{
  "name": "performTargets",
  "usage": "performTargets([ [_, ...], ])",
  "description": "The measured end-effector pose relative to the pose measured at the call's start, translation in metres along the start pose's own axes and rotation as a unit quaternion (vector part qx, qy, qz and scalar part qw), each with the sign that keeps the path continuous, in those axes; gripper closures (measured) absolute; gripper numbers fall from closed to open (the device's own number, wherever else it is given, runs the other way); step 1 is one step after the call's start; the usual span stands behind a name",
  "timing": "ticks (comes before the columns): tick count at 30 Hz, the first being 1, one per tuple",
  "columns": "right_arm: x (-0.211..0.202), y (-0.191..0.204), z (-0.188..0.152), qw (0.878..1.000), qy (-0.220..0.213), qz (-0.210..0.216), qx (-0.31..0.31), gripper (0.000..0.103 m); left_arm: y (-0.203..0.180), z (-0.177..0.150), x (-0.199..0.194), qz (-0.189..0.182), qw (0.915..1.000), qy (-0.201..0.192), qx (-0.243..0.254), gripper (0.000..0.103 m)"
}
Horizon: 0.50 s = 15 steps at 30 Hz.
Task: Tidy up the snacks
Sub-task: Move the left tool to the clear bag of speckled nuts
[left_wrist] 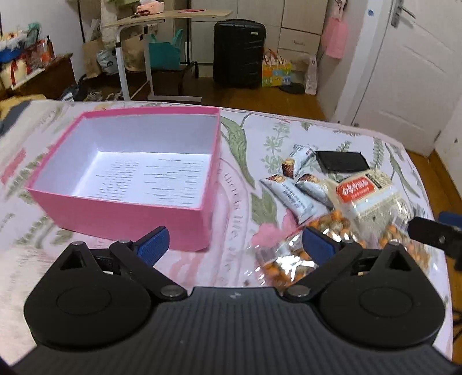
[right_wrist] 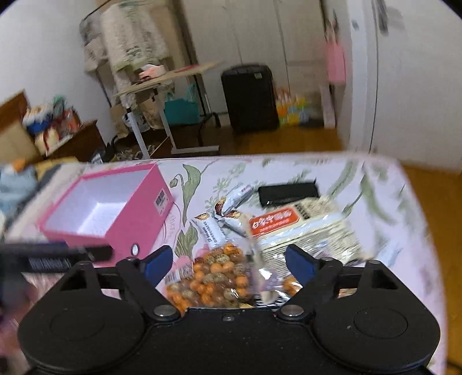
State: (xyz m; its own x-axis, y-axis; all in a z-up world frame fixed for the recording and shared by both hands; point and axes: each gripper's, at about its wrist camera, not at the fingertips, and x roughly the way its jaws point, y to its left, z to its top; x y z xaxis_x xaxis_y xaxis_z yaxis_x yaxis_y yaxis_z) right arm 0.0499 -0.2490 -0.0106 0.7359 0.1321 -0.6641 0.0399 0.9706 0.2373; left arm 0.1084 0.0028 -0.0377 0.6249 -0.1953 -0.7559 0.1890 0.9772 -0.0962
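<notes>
An open pink box (left_wrist: 121,222), white inside with a printed sheet on its bottom, stands on the floral bedcover to the left. Right of it lies a pile of snacks: a clear bag of orange and brown round snacks (left_wrist: 286,261), a white pack with an orange-red label (left_wrist: 366,196) and several small grey-white bars (left_wrist: 291,199). My left gripper (left_wrist: 235,245) is open above the cover between box and pile, its right pad over the bag's edge. My right gripper (right_wrist: 229,265) is open just over the bag of round snacks (right_wrist: 219,274), with the pink box (right_wrist: 135,228) to its left.
A flat black object (left_wrist: 342,161) lies behind the snacks. The bedcover (left_wrist: 236,184) ends at the far and right sides over a wooden floor. Beyond stand a black suitcase (left_wrist: 239,52), a rolling desk (left_wrist: 161,17) and a white door (left_wrist: 404,72).
</notes>
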Motion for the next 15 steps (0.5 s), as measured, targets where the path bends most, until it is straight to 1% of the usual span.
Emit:
performTargets([
  [1,0.011,-0.006,0.002,1.0,0.01,0.005,0.014,0.025,-0.003,-0.002,0.01,-0.007,0.9999,0.008,-0.002,0.004],
  [2,0.022,-0.01,0.003,0.999,0.023,0.009,0.023,0.027,-0.006,-0.005,0.021,-0.017,0.9997,0.016,-0.003,0.007],
  [4,0.044,-0.014,0.002,0.998,0.046,0.01,0.028,0.03,-0.009,-0.014,0.04,-0.024,0.9993,0.029,-0.007,0.01],
  [5,0.054,-0.016,0.001,0.998,0.057,0.01,0.03,0.03,-0.009,-0.018,0.048,-0.028,0.999,0.034,-0.01,0.013],
  [6,0.064,-0.017,-0.002,0.997,0.069,0.009,0.034,0.03,-0.008,-0.024,0.057,-0.033,0.9984,0.045,-0.013,0.013],
  [7,0.072,-0.017,-0.003,0.996,0.078,0.008,0.037,0.03,-0.006,-0.029,0.066,-0.036,0.9974,0.06,-0.017,0.013],
  [9,0.085,-0.019,-0.008,0.995,0.093,0.002,0.046,0.029,0.001,-0.039,0.078,-0.038,0.9959,0.077,-0.028,0.013],
  [10,0.092,-0.02,-0.009,0.994,0.098,-0.005,0.049,0.027,0.005,-0.042,0.082,-0.034,0.9955,0.082,-0.031,0.013],
  [11,0.096,-0.02,-0.01,0.994,0.099,-0.013,0.048,0.022,0.009,-0.046,0.088,-0.029,0.9952,0.087,-0.033,0.013],
  [13,0.102,-0.02,-0.012,0.994,0.1,-0.033,0.041,0.02,0.017,-0.052,0.097,-0.026,0.9939,0.101,-0.035,0.013],
  [15,0.108,-0.022,-0.014,0.993,0.11,-0.029,0.042,0.02,0.024,-0.056,0.107,-0.048,0.9897,0.127,-0.047,0.013],
])
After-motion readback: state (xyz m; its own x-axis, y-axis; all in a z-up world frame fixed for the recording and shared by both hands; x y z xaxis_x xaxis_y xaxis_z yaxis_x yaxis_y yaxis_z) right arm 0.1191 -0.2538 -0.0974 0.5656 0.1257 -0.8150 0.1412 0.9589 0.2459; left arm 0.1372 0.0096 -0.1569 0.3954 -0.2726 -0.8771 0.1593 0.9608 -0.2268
